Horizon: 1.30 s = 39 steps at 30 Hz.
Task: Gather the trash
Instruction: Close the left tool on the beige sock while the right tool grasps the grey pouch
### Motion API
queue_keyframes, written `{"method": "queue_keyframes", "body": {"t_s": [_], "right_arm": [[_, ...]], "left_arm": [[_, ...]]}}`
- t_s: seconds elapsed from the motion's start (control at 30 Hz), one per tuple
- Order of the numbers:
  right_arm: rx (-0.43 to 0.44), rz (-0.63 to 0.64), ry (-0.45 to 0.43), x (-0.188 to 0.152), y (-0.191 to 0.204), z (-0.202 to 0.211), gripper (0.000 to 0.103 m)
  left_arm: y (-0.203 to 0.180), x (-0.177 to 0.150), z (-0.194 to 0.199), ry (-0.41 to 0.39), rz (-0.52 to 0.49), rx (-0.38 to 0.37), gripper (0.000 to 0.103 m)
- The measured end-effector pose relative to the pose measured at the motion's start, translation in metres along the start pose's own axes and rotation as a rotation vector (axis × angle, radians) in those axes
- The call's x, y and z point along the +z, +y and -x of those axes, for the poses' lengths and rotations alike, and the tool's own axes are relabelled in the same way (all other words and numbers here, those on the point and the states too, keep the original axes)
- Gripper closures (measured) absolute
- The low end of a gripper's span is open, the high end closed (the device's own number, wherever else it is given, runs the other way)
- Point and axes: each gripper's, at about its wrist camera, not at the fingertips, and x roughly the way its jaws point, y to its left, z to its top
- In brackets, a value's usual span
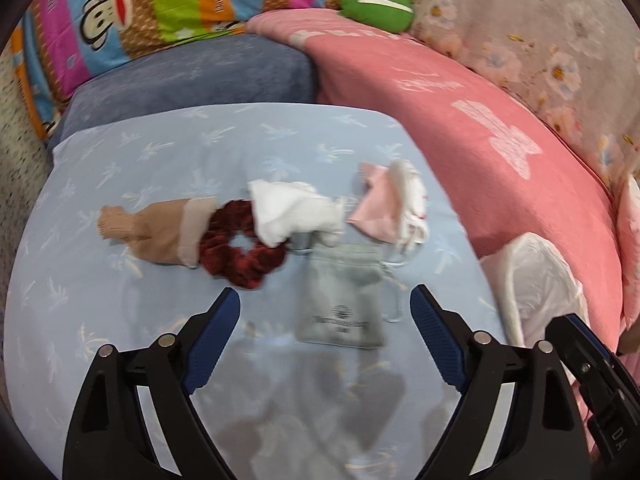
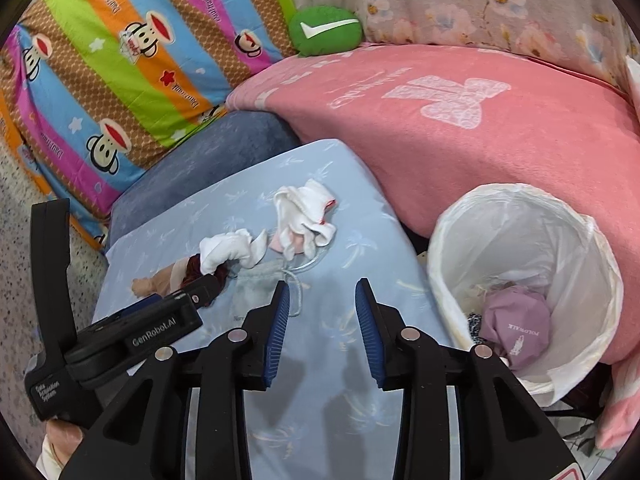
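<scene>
Several items lie on a light blue pillow (image 1: 120, 160): a tan sock (image 1: 156, 228), a dark red scrunchie (image 1: 240, 248), a white cloth (image 1: 292, 212), a grey drawstring pouch (image 1: 344, 304) and a pink and white cloth bundle (image 1: 388, 204). My left gripper (image 1: 324, 308) is open and empty, hovering just in front of the pouch. My right gripper (image 2: 322, 296) is open and empty above the pillow (image 2: 360, 360), left of a white-lined bin (image 2: 448, 220) holding a purple crumpled item (image 2: 516, 328). The left gripper's body (image 2: 132, 332) shows in the right wrist view.
A pink blanket (image 1: 460, 120) lies to the right, a dark blue cushion (image 1: 200, 76) behind the pillow, a striped monkey-print pillow (image 2: 120, 60) and a green plush (image 2: 324, 30) at the back. The bin (image 1: 536, 280) stands against the pink blanket.
</scene>
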Motion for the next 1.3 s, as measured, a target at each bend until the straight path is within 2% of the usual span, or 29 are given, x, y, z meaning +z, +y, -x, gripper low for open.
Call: {"method": "queue_keyframes", "body": {"t_s": [0.3, 0.5, 0.8, 0.97, 1.0, 1.03, 1.1, 1.17, 1.2, 1.27, 1.3], "right_arm": [[0.023, 0.05, 0.057, -0.006, 0.034, -0.04, 0.064], [0.024, 0.061, 0.11, -0.009, 0.048, -0.078, 0.063], [0.006, 0.045, 0.166, -0.003, 0.054, -0.131, 0.063], [-0.016, 0.033, 0.189, -0.002, 0.051, -0.152, 0.063], [-0.02, 0.03, 0.194, -0.003, 0.049, -0.155, 0.063], [-0.023, 0.029, 0.202, -0.005, 0.048, -0.159, 0.063], [-0.026, 0.04, 0.191, -0.007, 0.049, -0.162, 0.063], [-0.038, 0.06, 0.185, -0.009, 0.051, -0.162, 0.066], [-0.041, 0.067, 0.182, -0.01, 0.052, -0.161, 0.067], [-0.043, 0.074, 0.183, -0.012, 0.052, -0.161, 0.079], [-0.038, 0.074, 0.188, -0.014, 0.052, -0.161, 0.083]], "left_arm": [[0.078, 0.015, -0.013, 0.006, 0.116, 0.115, 0.02], [0.121, 0.027, -0.029, 0.022, 0.195, 0.159, 0.02], [0.142, 0.038, -0.059, 0.058, 0.228, 0.174, 0.02], [0.146, 0.039, -0.072, 0.072, 0.24, 0.155, 0.02], [0.145, 0.038, -0.073, 0.072, 0.239, 0.149, 0.022], [0.144, 0.037, -0.074, 0.073, 0.237, 0.137, 0.03], [0.14, 0.036, -0.074, 0.07, 0.231, 0.13, 0.035], [0.137, 0.035, -0.072, 0.063, 0.218, 0.118, 0.047], [0.136, 0.035, -0.072, 0.064, 0.214, 0.106, 0.058], [0.133, 0.034, -0.071, 0.068, 0.213, 0.089, 0.069], [0.132, 0.034, -0.07, 0.069, 0.211, 0.083, 0.078]]}}
